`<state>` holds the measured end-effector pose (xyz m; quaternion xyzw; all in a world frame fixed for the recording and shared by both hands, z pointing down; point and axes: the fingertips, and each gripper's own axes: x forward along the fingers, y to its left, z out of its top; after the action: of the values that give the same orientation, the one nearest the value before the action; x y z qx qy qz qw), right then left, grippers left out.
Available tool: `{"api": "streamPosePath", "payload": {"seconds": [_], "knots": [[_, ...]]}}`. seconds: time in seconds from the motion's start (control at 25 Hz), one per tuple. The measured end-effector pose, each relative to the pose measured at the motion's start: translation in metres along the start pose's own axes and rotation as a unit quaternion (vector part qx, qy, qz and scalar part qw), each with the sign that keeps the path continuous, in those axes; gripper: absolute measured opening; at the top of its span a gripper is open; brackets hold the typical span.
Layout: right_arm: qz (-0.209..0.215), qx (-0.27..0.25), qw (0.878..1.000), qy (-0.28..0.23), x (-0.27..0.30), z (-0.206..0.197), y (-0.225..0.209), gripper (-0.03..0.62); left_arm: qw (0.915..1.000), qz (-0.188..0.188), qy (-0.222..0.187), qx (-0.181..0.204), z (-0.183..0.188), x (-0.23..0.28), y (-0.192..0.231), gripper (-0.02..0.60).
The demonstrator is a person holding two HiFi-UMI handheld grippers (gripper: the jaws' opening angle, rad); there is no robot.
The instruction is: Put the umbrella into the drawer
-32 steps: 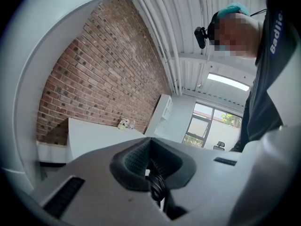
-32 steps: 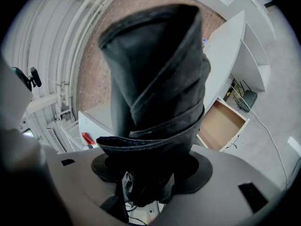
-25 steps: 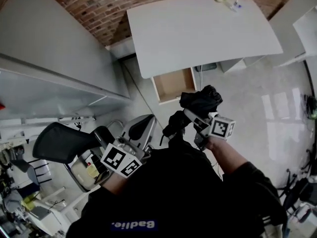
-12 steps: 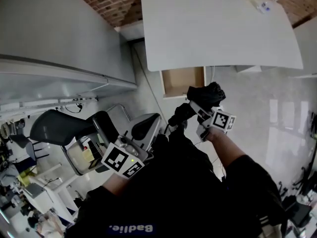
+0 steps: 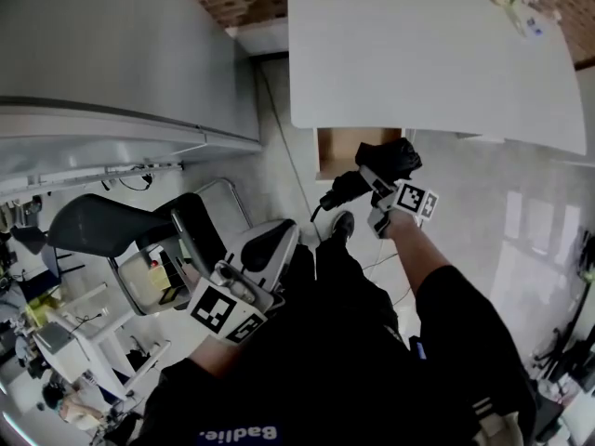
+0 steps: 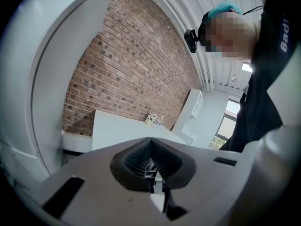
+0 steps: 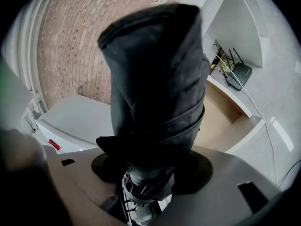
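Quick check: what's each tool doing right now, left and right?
Left tool: closed, nothing in it.
Right tool: closed on the folded black umbrella.

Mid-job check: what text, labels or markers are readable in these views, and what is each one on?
"Badlie", upside down in the head view, last letters uncertain: on the person's black top.
"Bad", cut off at the left gripper view's edge: same top.
Square black-and-white markers, no letters: left cube, right cube.
Red label on a white ledge: too small to read.
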<state>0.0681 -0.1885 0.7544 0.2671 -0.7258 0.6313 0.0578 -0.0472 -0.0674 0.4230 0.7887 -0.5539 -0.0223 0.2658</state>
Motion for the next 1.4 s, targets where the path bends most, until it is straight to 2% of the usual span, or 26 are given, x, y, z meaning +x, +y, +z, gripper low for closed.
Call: {"api": "streamPosePath", "payload": {"seconds": [0.24, 0.68, 1.4], "knots": [[-0.030, 0.023, 0.999, 0.011, 0.035, 0.012, -0.036, 0.261, 0.9995, 0.024, 0.002, -0.019, -0.008, -0.001, 0.023, -0.003], [-0.070, 0.019, 0.997, 0.012, 0.074, 0.035, -0.088, 0.261, 0.9982, 0.051, 0.008, -0.031, -0.014, -0.006, 0.041, -0.003], [-0.103, 0.036, 0.994, -0.024, 0.113, 0.056, -0.131, 0.261, 0.9978, 0.044, 0.020, -0.046, -0.019, 0.004, 0.049, -0.003]]}}
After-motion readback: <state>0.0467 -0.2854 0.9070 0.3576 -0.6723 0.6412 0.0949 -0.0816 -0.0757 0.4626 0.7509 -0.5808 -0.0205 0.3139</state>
